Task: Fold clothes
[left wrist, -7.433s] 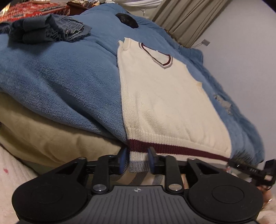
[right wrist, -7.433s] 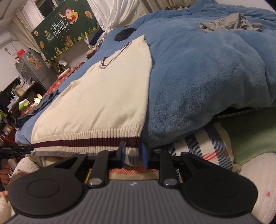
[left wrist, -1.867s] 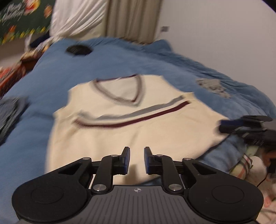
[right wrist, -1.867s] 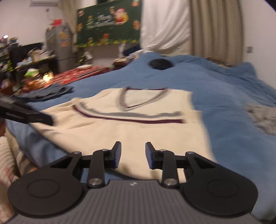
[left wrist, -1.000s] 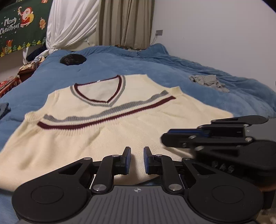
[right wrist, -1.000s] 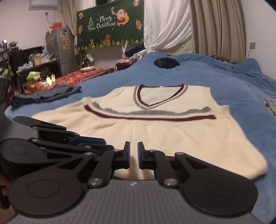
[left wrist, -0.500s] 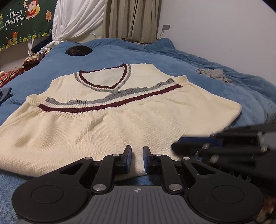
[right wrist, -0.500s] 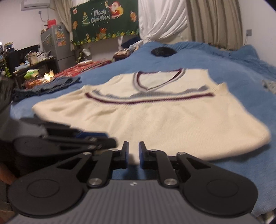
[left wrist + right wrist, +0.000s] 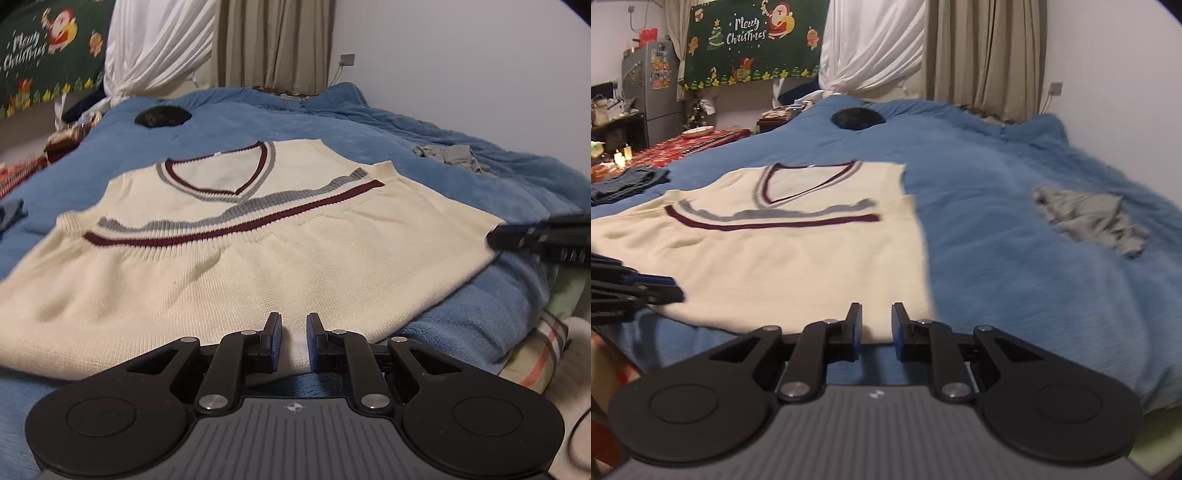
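A cream knitted sleeveless vest with maroon and grey stripes (image 9: 229, 258) lies flat on the bed, folded once across its middle so that the striped hem band runs just below the V-neck. It lies straight ahead of the left tool (image 9: 293, 339), whose two black fingers with blue pads stand slightly apart with nothing between them; the near folded edge of the vest sits just past the fingertips. The right tool (image 9: 875, 328) is also parted and empty, its tips just short of the vest's near right corner, with the cream knit (image 9: 768, 251) spreading ahead and to its left. In the left wrist view the right tool (image 9: 541, 238) shows as a black shape to the right, by the vest's right edge; in the right wrist view the left tool (image 9: 631, 291) shows at the left, by the vest's near left edge.

Under the vest is a blue fleecy blanket (image 9: 997, 229) covering the bed. Ahead and right of the right tool a crumpled grey garment (image 9: 1089, 218) lies on the blanket, well apart from the vest. Far ahead, beyond the neckline, sits a small dark round object (image 9: 857, 119). To the far left of the right tool a folded dark blue denim garment (image 9: 624, 184) rests at the bed's edge. Behind the bed hang a white curtain (image 9: 871, 48), beige drapes (image 9: 986, 55) and a green Christmas banner (image 9: 753, 40).
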`<state>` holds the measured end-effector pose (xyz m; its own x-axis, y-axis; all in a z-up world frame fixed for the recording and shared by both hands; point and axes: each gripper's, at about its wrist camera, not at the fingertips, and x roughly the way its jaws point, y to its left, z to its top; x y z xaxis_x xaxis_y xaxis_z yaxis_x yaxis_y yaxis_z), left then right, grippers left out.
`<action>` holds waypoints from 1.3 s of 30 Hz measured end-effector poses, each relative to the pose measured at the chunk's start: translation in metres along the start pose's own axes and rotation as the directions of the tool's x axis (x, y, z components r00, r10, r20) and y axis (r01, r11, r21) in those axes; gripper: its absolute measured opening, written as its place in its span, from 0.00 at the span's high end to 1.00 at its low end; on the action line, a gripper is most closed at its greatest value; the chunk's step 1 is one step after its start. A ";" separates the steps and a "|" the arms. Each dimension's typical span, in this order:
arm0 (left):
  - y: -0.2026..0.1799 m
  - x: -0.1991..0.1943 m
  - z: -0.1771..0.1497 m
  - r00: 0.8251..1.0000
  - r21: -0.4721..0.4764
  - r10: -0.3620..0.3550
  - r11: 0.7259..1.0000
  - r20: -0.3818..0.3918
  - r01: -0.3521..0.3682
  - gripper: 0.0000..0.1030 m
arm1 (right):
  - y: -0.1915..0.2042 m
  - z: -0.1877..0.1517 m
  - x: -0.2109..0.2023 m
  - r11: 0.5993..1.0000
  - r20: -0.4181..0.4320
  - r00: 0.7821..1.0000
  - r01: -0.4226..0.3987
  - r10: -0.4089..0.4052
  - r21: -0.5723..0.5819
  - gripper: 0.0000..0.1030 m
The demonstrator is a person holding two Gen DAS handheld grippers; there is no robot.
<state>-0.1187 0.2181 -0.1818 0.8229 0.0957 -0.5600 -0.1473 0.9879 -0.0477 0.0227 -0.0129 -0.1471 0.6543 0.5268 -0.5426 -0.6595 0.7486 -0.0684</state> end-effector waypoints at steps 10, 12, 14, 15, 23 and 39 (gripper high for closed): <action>0.007 -0.019 0.009 1.000 0.083 0.008 0.997 -0.024 -0.006 0.82 | -0.030 0.002 0.011 0.999 -0.056 0.998 -0.022 0.020 -0.045 0.78; 0.017 -0.031 0.011 0.999 0.096 0.036 0.995 -0.025 -0.034 0.82 | -0.035 0.003 0.004 0.999 -0.044 0.998 -0.036 0.035 -0.027 0.78; 0.029 -0.046 0.013 0.996 0.102 0.081 0.992 -0.025 -0.078 0.82 | -0.036 0.002 -0.002 0.997 -0.028 0.997 -0.069 0.068 -0.031 0.78; 0.037 -0.054 0.013 0.994 0.099 0.104 0.990 -0.024 -0.101 0.82 | -0.036 0.001 -0.003 0.996 -0.029 0.996 -0.086 0.085 -0.036 0.78; 0.108 -0.107 0.003 0.962 0.015 0.267 0.964 -0.063 -0.266 0.76 | -0.034 0.001 0.005 0.992 -0.050 0.991 -0.127 0.126 -0.010 0.77; 0.139 -0.111 0.000 0.977 -0.134 0.203 0.968 -0.069 -0.210 0.89 | -0.025 0.006 -0.006 0.990 -0.073 0.994 -0.093 0.086 -0.103 0.90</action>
<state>-0.2304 0.3452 -0.1258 0.7360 0.2853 -0.6140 -0.3891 0.9204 -0.0388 0.0380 -0.0326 -0.1375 0.5663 0.5586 -0.6060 -0.7522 0.6508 -0.1030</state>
